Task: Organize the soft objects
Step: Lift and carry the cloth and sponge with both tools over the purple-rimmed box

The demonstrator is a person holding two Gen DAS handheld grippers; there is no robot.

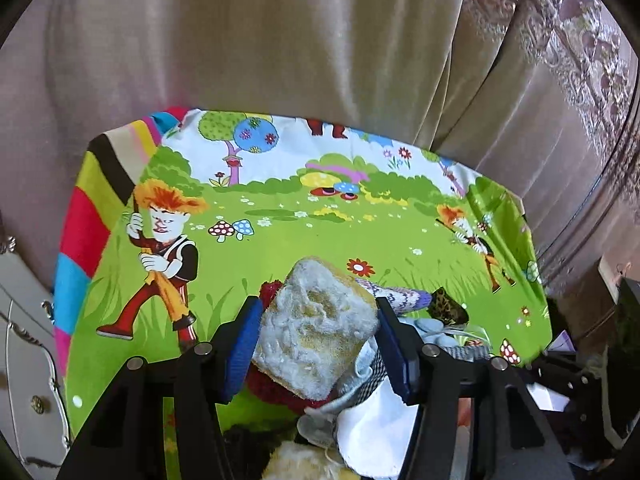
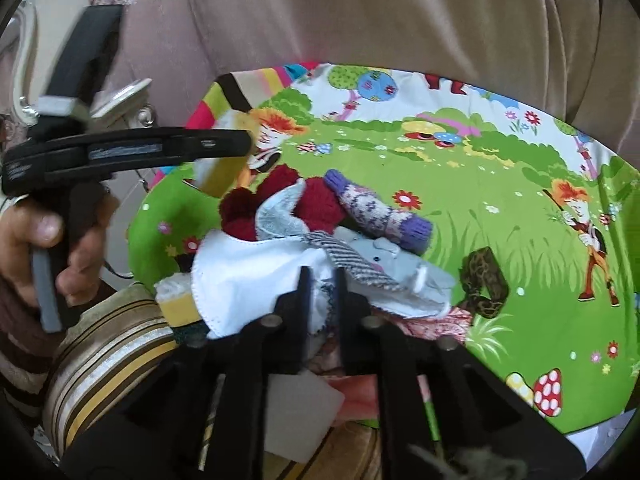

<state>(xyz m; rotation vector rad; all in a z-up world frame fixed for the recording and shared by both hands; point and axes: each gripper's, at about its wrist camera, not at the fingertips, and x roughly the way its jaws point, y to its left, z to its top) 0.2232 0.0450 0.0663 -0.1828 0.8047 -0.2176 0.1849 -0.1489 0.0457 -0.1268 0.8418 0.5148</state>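
Note:
A worn yellow sponge (image 1: pixel 316 328) with a grey-white face sits between the blue pads (image 1: pixel 240 344) of my left gripper (image 1: pixel 316 334), which is shut on it and holds it above the pile. In the right wrist view that left gripper (image 2: pixel 236 148) holds the sponge (image 2: pixel 222 168) over the pile's left end. The pile holds a dark red knit (image 2: pixel 316 200), a purple patterned mitten (image 2: pixel 376 212), a grey toy (image 2: pixel 384 256) and a white cloth (image 2: pixel 256 276). My right gripper (image 2: pixel 324 296) is shut on the white cloth's edge.
A cartoon-print cloth (image 1: pixel 320 216) covers the round table (image 2: pixel 500 208). Beige curtains (image 1: pixel 320 40) hang close behind. A white cabinet (image 1: pixel 24 340) stands left. A striped cushion (image 2: pixel 112 356) lies by the near edge. A leopard-print piece (image 2: pixel 484 280) lies right of the pile. A hand (image 2: pixel 48 240) grips the left handle.

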